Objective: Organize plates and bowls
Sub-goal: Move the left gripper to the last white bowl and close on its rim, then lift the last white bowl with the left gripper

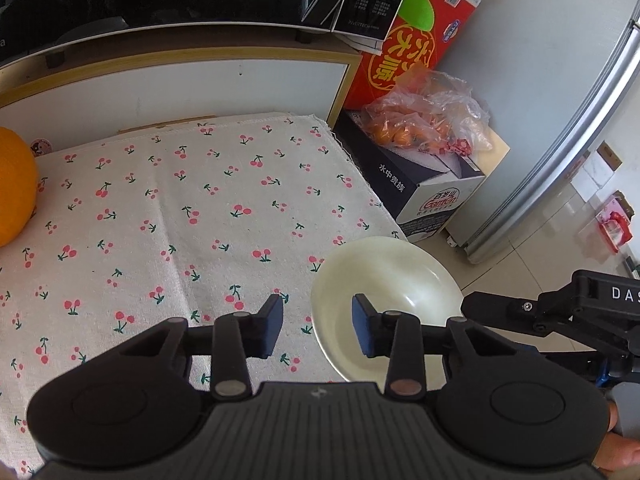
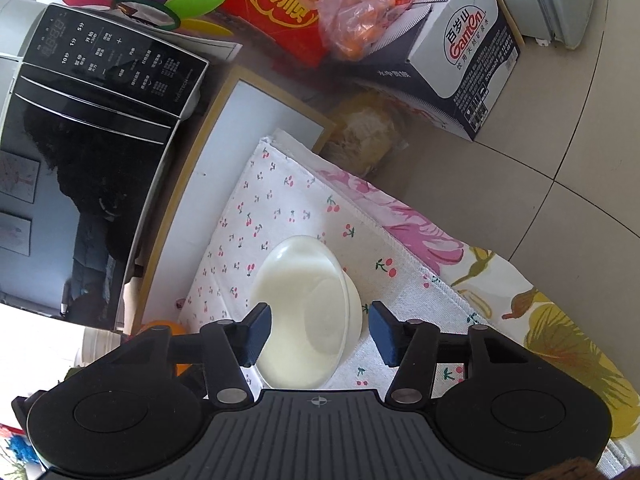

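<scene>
A cream bowl [image 1: 384,292] sits at the right front edge of the cherry-print cloth [image 1: 180,220]. My left gripper [image 1: 318,326] is open above the cloth, its right finger over the bowl's rim, its left finger over bare cloth. In the right wrist view the same bowl [image 2: 304,312] lies between the fingers of my right gripper [image 2: 320,334], which is open around it; the left pad is against or very close to the rim, the right pad is apart from it. The right gripper's black body [image 1: 560,312] shows right of the bowl in the left wrist view.
A black microwave [image 2: 88,152] stands on a white cabinet behind the cloth. An orange object [image 1: 14,188] sits at the cloth's left edge. A dark cardboard box [image 1: 420,184] with a bag of oranges [image 1: 424,120], a red box [image 1: 404,52] and a fridge [image 1: 560,140] stand right of the table.
</scene>
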The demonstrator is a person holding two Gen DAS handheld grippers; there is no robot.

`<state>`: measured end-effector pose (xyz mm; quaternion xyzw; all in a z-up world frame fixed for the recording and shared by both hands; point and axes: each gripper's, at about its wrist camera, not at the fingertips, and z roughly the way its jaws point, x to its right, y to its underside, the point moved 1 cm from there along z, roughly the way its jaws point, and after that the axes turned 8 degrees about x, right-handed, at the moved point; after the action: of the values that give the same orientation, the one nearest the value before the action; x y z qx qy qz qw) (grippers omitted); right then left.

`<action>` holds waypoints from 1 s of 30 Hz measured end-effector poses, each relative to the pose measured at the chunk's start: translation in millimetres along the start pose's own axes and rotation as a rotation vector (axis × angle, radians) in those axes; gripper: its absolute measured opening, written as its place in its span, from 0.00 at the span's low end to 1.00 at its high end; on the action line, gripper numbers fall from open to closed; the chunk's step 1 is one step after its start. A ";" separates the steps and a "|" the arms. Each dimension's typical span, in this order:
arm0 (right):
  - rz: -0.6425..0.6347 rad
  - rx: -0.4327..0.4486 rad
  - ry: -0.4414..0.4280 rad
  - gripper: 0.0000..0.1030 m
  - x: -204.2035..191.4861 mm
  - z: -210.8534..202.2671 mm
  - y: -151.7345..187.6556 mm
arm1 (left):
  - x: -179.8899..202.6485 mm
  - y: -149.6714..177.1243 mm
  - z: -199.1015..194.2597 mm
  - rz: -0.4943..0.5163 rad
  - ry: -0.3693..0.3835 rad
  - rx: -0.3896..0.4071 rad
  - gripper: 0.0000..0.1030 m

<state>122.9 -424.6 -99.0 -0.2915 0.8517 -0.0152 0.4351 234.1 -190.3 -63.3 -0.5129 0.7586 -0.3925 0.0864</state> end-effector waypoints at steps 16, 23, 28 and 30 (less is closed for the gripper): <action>-0.016 0.010 0.024 0.16 -3.3 -1.0 1.7 | -2.0 0.7 1.6 -0.033 0.005 0.004 0.07; -0.039 0.023 0.010 0.16 -13.5 -13.0 3.4 | 0.7 -3.1 -15.5 -0.027 0.009 0.036 0.07; -0.054 0.032 -0.007 0.16 -20.3 -26.3 4.6 | 5.7 -4.2 -31.8 -0.015 0.017 0.059 0.07; -0.057 0.035 -0.013 0.16 -22.3 -32.0 5.3 | 7.8 -4.1 -39.4 -0.013 0.022 0.069 0.07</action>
<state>106.3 -416.1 -64.3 -0.3082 0.8399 -0.0404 0.4449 212.3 -177.6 -31.8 -0.5102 0.7420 -0.4249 0.0930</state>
